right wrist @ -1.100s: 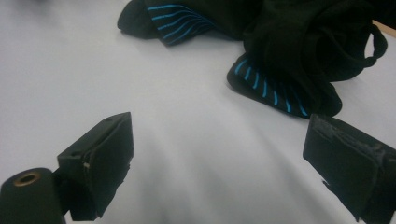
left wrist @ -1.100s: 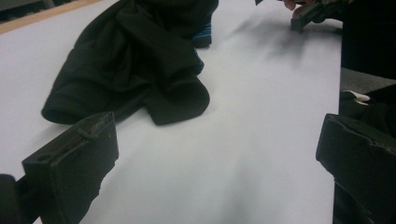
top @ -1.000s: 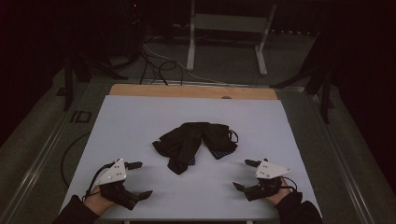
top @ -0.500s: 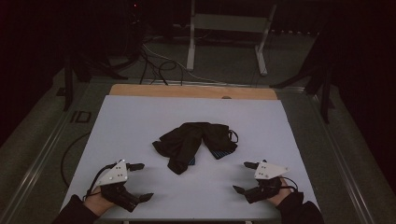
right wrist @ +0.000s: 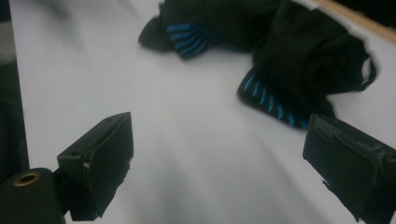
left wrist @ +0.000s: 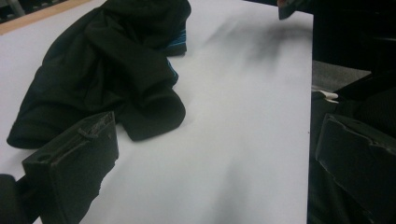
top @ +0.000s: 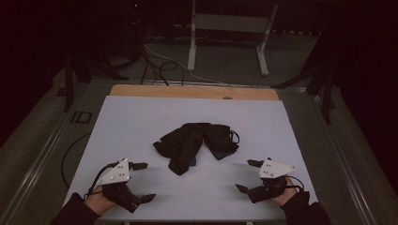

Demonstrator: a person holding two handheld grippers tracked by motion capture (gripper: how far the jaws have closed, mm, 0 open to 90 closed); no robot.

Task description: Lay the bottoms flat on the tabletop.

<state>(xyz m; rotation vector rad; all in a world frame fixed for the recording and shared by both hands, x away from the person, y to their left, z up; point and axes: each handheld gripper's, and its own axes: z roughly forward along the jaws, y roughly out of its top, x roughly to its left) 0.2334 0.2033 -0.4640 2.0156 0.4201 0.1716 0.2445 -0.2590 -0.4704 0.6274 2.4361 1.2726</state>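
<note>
A crumpled black garment [top: 195, 143] with blue-striped patches lies in the middle of the white table top [top: 141, 126]. It fills the upper left of the left gripper view [left wrist: 107, 60] and the top of the right gripper view [right wrist: 289, 51], where the blue stripes [right wrist: 273, 100] show. My left gripper [top: 143, 182] rests near the front left edge, open and empty. My right gripper [top: 248, 176] rests near the front right edge, open and empty too. Both stand a short way clear of the cloth, jaws pointing toward it.
A wooden strip [top: 192, 91] runs along the table's far edge. Beyond it stand a white metal frame [top: 225, 28] and loose cables [top: 155, 61] on the dark floor. A dark edge drop-off [left wrist: 355, 70] lies at the right in the left gripper view.
Both grippers have drifted slightly toward the table's front edge. The garment has not moved.
</note>
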